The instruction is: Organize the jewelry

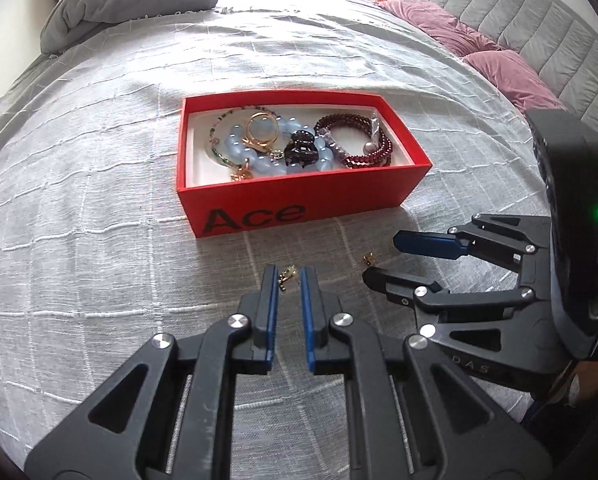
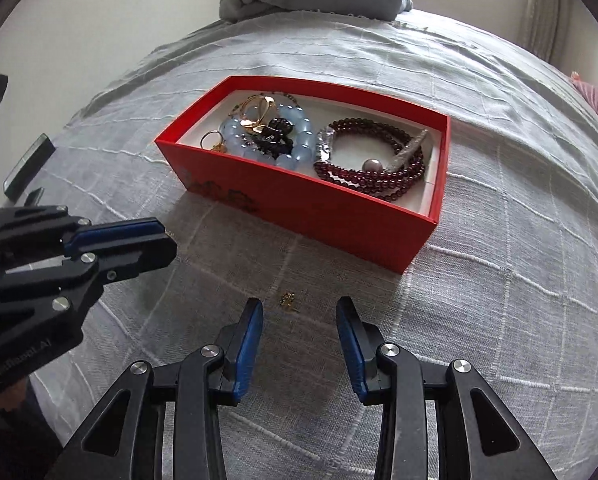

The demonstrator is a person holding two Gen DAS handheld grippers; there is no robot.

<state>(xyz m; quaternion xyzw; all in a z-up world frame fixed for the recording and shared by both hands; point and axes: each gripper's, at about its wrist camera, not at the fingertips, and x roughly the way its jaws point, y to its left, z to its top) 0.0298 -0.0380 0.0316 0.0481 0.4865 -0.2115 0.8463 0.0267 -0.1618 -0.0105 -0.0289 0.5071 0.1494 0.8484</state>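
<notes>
Home bedroom: bed (image 1: 99,160), pillows (image 1: 495,60).

Bed (image 1: 99,184): red box (image 1: 299,200), earring (image 2: 287,301)

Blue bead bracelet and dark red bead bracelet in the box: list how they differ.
Beads: the blue bracelet has large pale beads; the dark red bracelet has small dark ones.
Strands: the blue bracelet is one loop; the dark red bracelet shows several strands.
Cover: a dark hair claw lies on the blue bracelet, not on the dark red bracelet.
Shared: both lie inside the red box.
</notes>
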